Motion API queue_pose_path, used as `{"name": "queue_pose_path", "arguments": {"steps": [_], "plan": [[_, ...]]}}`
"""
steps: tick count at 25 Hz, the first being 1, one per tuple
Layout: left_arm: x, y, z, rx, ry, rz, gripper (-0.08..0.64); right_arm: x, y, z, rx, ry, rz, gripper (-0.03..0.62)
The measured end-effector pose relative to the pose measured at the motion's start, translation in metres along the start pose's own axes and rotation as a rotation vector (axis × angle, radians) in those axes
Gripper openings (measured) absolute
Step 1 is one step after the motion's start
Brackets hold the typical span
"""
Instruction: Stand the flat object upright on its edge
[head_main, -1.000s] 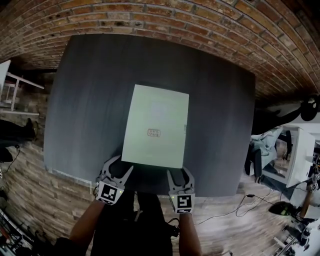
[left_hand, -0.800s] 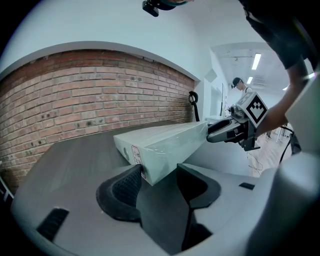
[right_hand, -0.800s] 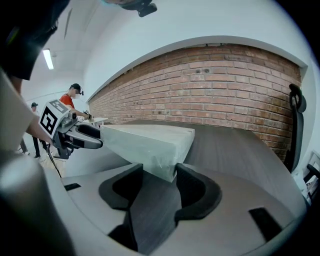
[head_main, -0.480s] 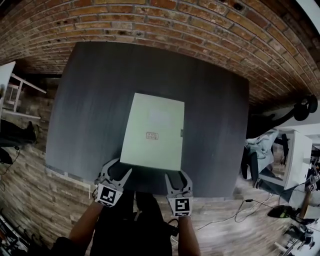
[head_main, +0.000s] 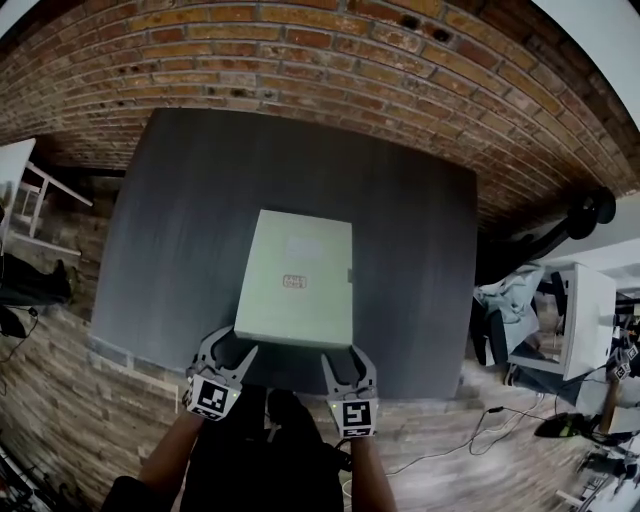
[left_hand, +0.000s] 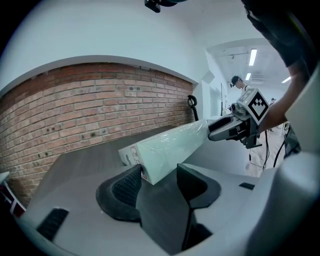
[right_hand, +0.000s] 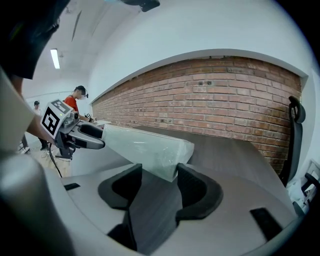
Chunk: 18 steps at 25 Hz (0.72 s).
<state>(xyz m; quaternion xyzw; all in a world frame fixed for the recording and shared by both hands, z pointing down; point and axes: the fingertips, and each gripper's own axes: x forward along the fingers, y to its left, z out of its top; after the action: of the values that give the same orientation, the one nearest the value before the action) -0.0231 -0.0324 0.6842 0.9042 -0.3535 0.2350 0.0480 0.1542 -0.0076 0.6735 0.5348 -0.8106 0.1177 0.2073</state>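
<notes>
A flat pale green box (head_main: 295, 280) lies on the dark grey table (head_main: 170, 220), with its near edge lifted off the top and its far edge down. My left gripper (head_main: 228, 350) has the near left corner (left_hand: 150, 167) between its jaws, and both pads touch it. My right gripper (head_main: 347, 358) takes the near right corner (right_hand: 167, 162) the same way. Its jaws have just been opening, and they stand wide with the corner wedged between them. Each gripper view shows the box (left_hand: 170, 150) (right_hand: 140, 145) running across to the other gripper (left_hand: 227, 129) (right_hand: 80, 136).
A brick wall (head_main: 300, 60) runs behind the table. A black chair (head_main: 590, 215) and a white desk (head_main: 585, 320) stand to the right, with cables on the wooden floor (head_main: 480, 430). A white shelf (head_main: 15, 170) is at the left. People stand far off (right_hand: 77, 97).
Both grippers have risen with the box's near edge, so the box tilts more steeply and looks shorter from above. Its far edge stays on the table.
</notes>
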Motion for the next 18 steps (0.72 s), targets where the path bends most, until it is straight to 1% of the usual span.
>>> {"name": "queue_pose_path", "arguments": {"steps": [5, 18], "plan": [[-0.006, 0.000, 0.009, 0.010, -0.018, 0.023, 0.215, -0.007, 0.002, 0.009, -0.021, -0.021, 0.003, 0.218], [-0.028, -0.007, 0.030, 0.023, -0.051, 0.047, 0.221, -0.029, 0.006, 0.031, -0.039, -0.068, -0.005, 0.222]]}}
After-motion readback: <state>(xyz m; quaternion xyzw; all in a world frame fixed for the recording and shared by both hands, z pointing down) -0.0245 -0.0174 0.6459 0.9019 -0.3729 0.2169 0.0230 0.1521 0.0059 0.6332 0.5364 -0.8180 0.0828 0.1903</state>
